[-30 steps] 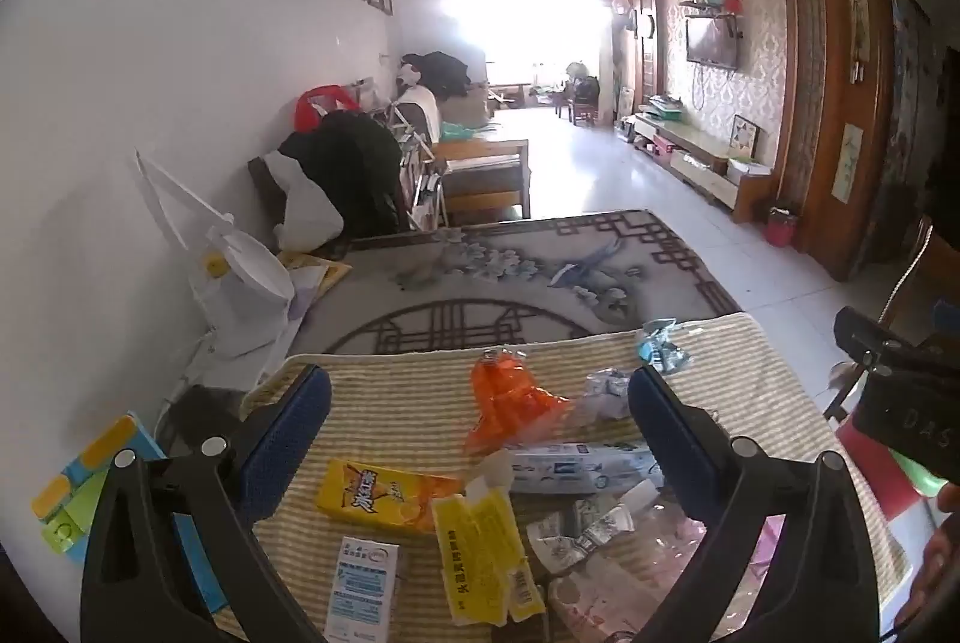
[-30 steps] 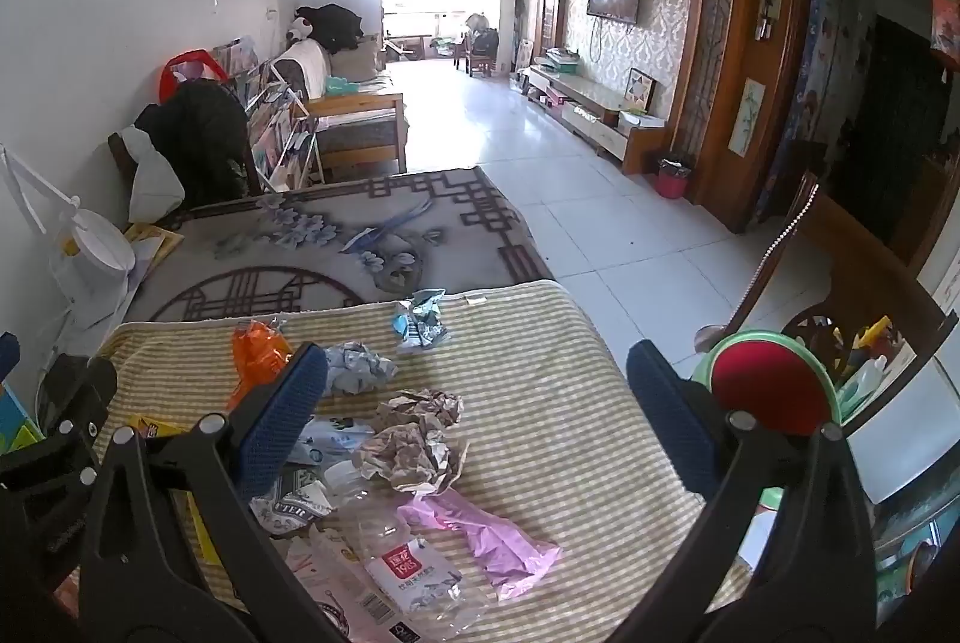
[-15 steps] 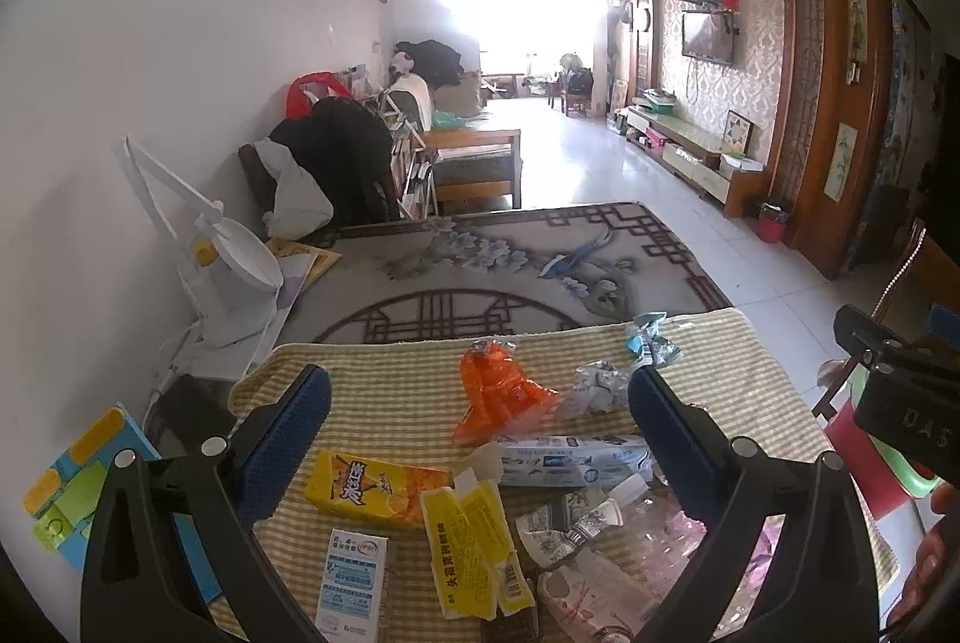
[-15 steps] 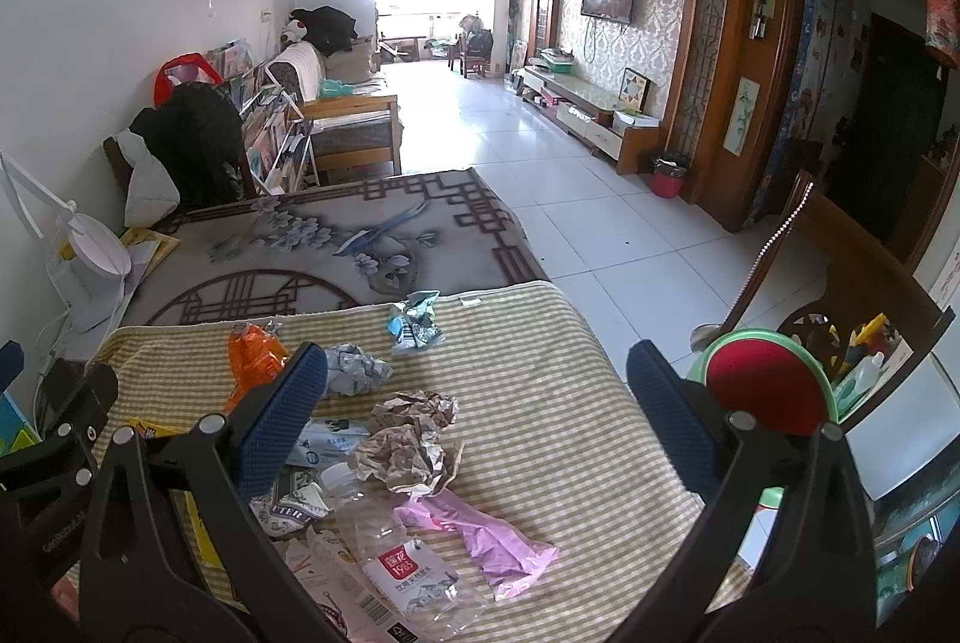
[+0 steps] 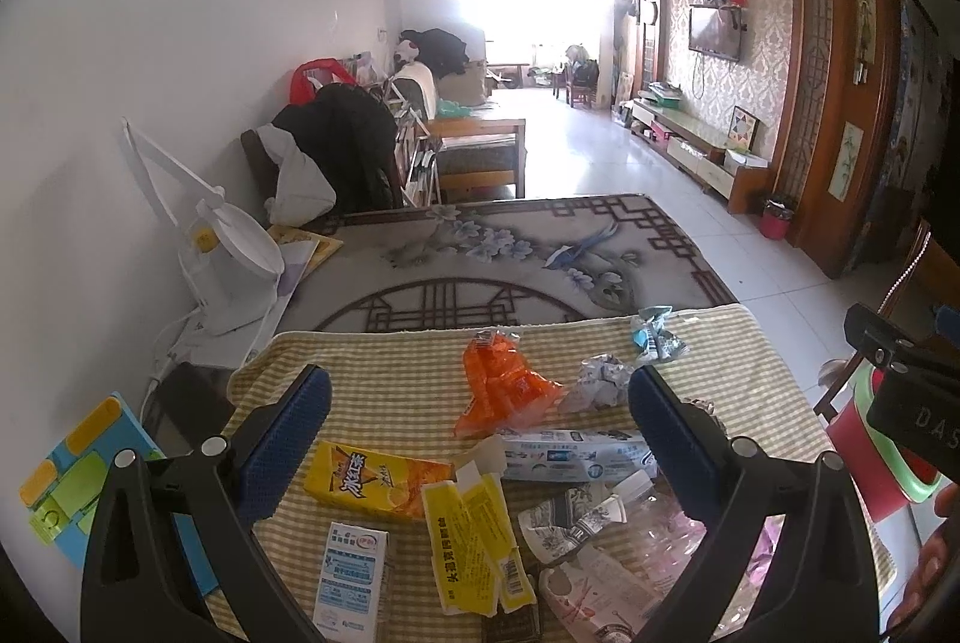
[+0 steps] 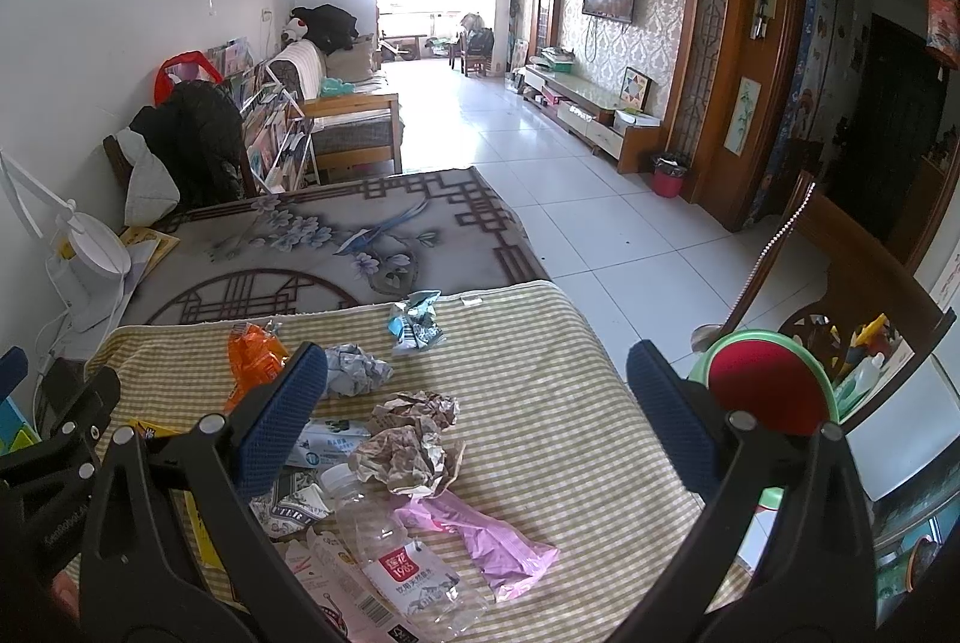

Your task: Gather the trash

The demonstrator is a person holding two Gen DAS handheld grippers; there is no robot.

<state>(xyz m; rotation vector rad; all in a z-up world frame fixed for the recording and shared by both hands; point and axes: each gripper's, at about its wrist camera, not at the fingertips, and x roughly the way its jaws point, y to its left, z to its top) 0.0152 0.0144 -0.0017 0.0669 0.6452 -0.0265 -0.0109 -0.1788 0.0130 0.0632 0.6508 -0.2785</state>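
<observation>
A: Trash on checked cloth (image 5: 384,385), all loose. Left gripper (image 5: 480,418)?

B: Fingers spread wide, holding nothing. Between them: orange wrapper (image 5: 501,388), yellow carton (image 5: 375,478), toothpaste box (image 5: 570,454), yellow box (image 5: 474,541). White carton (image 5: 351,574) near the left finger's base.

A: Right gripper (image 6: 477,403)?

B: Also released, empty. Between its fingers: crumpled foil (image 6: 414,442), pink bag (image 6: 480,538), clear bottle (image 6: 402,559). Grey wad (image 6: 354,370) just beside the left fingertip; blue wrapper (image 6: 414,325) beyond both tips. Red-green bin (image 6: 771,388) behind the right finger.
</observation>
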